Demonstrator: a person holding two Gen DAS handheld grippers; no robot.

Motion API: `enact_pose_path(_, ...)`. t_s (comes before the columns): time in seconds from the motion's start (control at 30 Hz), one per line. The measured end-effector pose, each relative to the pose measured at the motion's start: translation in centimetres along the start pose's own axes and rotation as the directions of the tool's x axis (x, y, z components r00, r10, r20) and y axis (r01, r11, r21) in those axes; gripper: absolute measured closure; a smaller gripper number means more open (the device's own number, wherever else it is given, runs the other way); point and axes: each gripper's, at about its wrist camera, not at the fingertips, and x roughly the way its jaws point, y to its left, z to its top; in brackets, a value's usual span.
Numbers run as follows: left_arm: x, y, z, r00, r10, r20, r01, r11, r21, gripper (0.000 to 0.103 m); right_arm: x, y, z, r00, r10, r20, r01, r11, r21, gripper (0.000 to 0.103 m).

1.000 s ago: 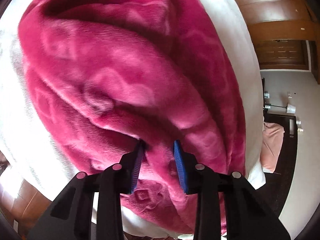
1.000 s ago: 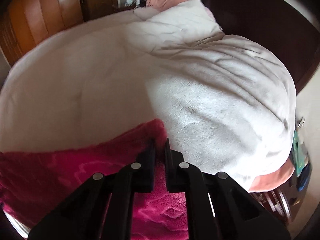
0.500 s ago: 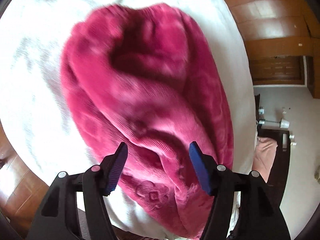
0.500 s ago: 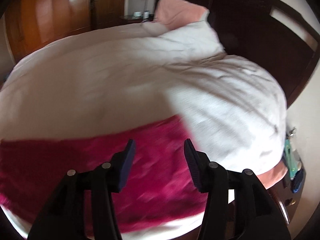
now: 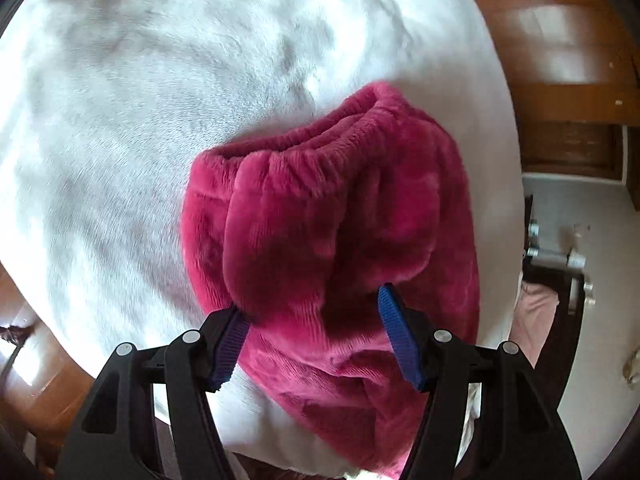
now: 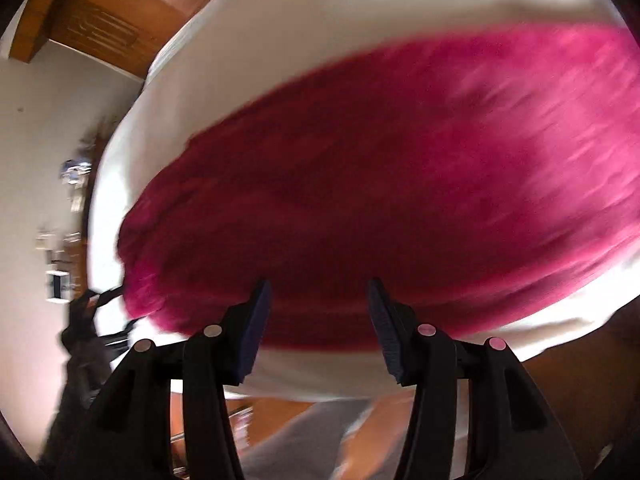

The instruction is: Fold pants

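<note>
Fuzzy magenta fleece pants [image 5: 340, 232] lie folded in a bundle on the white fluffy bed blanket [image 5: 140, 100], elastic waistband facing away. Left gripper [image 5: 314, 344] spread wide, holding nothing, just over the near fold. Right gripper [image 6: 318, 328] also spread wide, empty; view blurred.

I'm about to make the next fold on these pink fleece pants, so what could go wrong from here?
1. The pink fleece pants lie near the edge of the white bed cover, so a tug could drag them toward the wooden floor.
2. The folded top layer bulges loosely between the open left gripper fingers; a shallow pinch might catch only one layer.
3. The right wrist view is motion-blurred with the open right gripper close to the fabric; closing now could grab a poor spot.
</note>
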Motion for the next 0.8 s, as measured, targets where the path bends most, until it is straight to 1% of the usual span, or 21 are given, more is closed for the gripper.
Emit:
enact_pose_path(0.07, 0.6, 0.3, 0.9, 0.999, 0.008, -0.032, -0.008, 1.000, 0.004, 0.039, 2.5, 2.4, -1.5, 0.998, 0.043, -0.049, -0.042, 0.999, 0.021, 0.051)
enact_pose_path(0.13, 1.2, 0.3, 1.6, 0.998, 0.014, -0.060, -0.013, 1.000, 0.018, 0.039, 4.3, 3.7, -2.3, 0.993, 0.082, -0.084, -0.078, 0.996, 0.053, 0.051)
enact_pose_path(0.23, 1.8, 0.0, 2.7, 0.994, -0.010, -0.107, 0.018, 0.997, 0.070, 0.039, 6.9, 4.9, -3.5, 0.984, 0.129, -0.124, -0.114, 0.986, 0.118, 0.051)
enact_pose_path(0.3, 2.1, -0.6, 3.2, 0.991, -0.028, -0.129, 0.041, 0.995, 0.096, 0.042, 8.4, 5.1, -3.4, 0.981, 0.144, -0.131, -0.123, 0.981, 0.152, 0.051)
enact_pose_path(0.33, 2.2, -0.9, 3.5, 0.990, -0.032, -0.137, 0.047, 0.993, 0.107, 0.050, 9.0, 5.0, -3.2, 0.980, 0.150, -0.129, -0.127, 0.977, 0.170, 0.051)
enact_pose_path(0.37, 2.3, -1.1, 3.7, 0.989, -0.037, -0.146, 0.054, 0.992, 0.117, 0.056, 9.8, 4.9, -3.4, 0.978, 0.166, -0.126, -0.138, 0.968, 0.208, 0.051)
enact_pose_path(0.4, 2.3, -1.3, 3.9, 0.987, -0.036, -0.154, 0.055, 0.991, 0.123, 0.065, 10.3, 4.8, -3.4, 0.975, 0.184, -0.124, -0.150, 0.958, 0.243, 0.051)
enact_pose_path(0.43, 2.4, -1.4, 4.1, 0.986, -0.030, -0.162, 0.052, 0.990, 0.133, 0.071, 11.1, 4.8, -3.7, 0.972, 0.199, -0.121, -0.159, 0.946, 0.281, 0.051)
enact_pose_path(0.47, 2.4, -1.4, 4.2, 0.986, -0.028, -0.165, 0.051, 0.989, 0.138, 0.075, 11.6, 4.5, -3.7, 0.970, 0.213, -0.113, -0.167, 0.931, 0.326, 0.051)
enact_pose_path(0.5, 2.3, -1.4, 4.3, 0.985, -0.024, -0.169, 0.048, 0.988, 0.144, 0.083, 12.0, 4.4, -3.6, 0.969, 0.225, -0.106, -0.174, 0.919, 0.355, 0.051)
enact_pose_path(0.53, 2.1, -1.2, 4.5, 0.985, -0.025, -0.172, 0.050, 0.988, 0.145, 0.086, 12.3, 4.1, -3.6, 0.968, 0.231, -0.100, -0.177, 0.908, 0.380, 0.051)
enact_pose_path(0.57, 2.0, -1.2, 4.6, 0.984, -0.031, -0.175, 0.057, 0.988, 0.147, 0.087, 12.7, 4.0, -3.5, 0.969, 0.230, -0.091, -0.176, 0.900, 0.398, 0.051)
enact_pose_path(0.63, 1.6, -1.4, 4.7, 0.983, -0.039, -0.177, 0.068, 0.985, 0.161, 0.089, 13.0, 3.9, -3.2, 0.972, 0.221, -0.076, -0.173, 0.900, 0.401, 0.052)
enact_pose_path(0.67, 1.3, -1.5, 4.7, 0.983, -0.041, -0.177, 0.072, 0.982, 0.174, 0.089, 13.0, 3.6, -3.1, 0.974, 0.214, -0.069, -0.169, 0.897, 0.408, 0.054)
enact_pose_path(0.7, 1.1, -1.6, 4.7, 0.983, -0.042, -0.177, 0.074, 0.980, 0.183, 0.089, 13.0, 3.3, -2.9, 0.976, 0.210, -0.062, -0.166, 0.893, 0.418, 0.060)
enact_pose_path(0.73, 1.0, -1.7, 4.7, 0.983, -0.042, -0.178, 0.076, 0.979, 0.189, 0.090, 13.1, 3.1, -2.8, 0.977, 0.207, -0.058, -0.163, 0.888, 0.429, 0.068)
enact_pose_path(0.77, 0.8, -1.8, 4.7, 0.983, -0.043, -0.180, 0.078, 0.978, 0.193, 0.090, 13.1, 2.9, -2.8, 0.976, 0.212, -0.050, -0.168, 0.879, 0.446, 0.074)
enact_pose_path(0.8, 0.7, -1.8, 4.7, 0.983, -0.045, -0.180, 0.081, 0.977, 0.196, 0.090, 13.0, 2.8, -2.8, 0.976, 0.215, -0.043, -0.172, 0.873, 0.457, 0.084)
